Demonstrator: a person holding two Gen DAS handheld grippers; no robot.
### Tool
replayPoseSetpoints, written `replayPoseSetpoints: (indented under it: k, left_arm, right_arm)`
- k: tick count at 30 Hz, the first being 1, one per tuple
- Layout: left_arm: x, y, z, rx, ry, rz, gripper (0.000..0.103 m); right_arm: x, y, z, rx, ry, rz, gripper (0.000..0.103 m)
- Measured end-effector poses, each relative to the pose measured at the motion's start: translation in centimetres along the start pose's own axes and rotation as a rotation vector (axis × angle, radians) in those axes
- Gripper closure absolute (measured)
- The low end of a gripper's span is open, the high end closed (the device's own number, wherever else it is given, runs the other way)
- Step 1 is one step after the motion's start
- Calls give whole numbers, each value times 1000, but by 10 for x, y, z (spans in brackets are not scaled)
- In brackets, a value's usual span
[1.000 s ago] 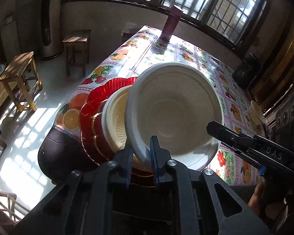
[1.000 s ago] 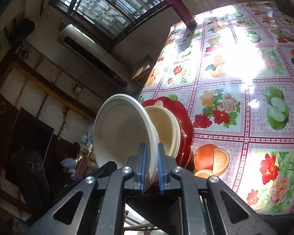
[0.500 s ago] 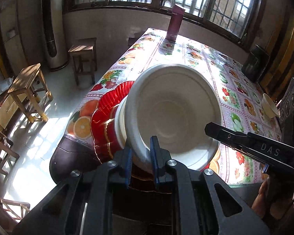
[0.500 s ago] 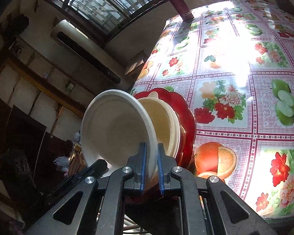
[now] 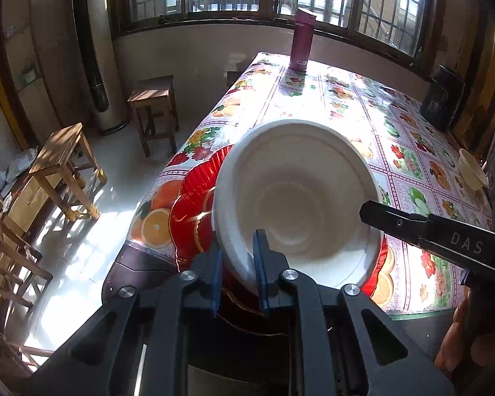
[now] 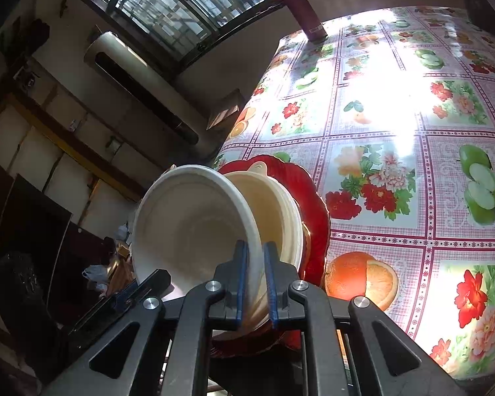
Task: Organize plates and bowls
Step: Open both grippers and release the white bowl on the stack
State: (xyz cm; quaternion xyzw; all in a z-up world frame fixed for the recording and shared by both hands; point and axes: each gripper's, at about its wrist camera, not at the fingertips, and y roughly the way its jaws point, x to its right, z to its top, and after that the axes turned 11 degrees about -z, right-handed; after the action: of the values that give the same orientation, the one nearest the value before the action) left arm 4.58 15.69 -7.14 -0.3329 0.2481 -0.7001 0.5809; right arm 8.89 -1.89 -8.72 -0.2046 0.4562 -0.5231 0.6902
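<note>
Since a second ago white bowl (image 5: 297, 191) has tilted down over the cream bowl, hiding it in left wrist view. Left gripper (image 5: 238, 264) clamps narrow on its near rim; right gripper (image 5: 373, 214) comes in from the right. Red plates (image 5: 191, 211) sit at desk (image 5: 346, 99) near-left corner.

Right wrist view: right gripper (image 6: 254, 274) pinches white bowl (image 6: 188, 221) rim, tilted against cream bowl (image 6: 274, 204) on red plates (image 6: 313, 204), possibly touching.
</note>
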Motion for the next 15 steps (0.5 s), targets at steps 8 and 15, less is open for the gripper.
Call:
replayPoseSetpoints:
  k: [8, 15]
  left_arm:
    - [3, -4, -2, 41, 36, 116, 77]
    - [12, -35, -2, 210, 121, 365, 19]
  right_arm:
    - [-1, -6, 0, 27, -15, -8, 89]
    - [24, -19, 3, 52, 47, 40, 71]
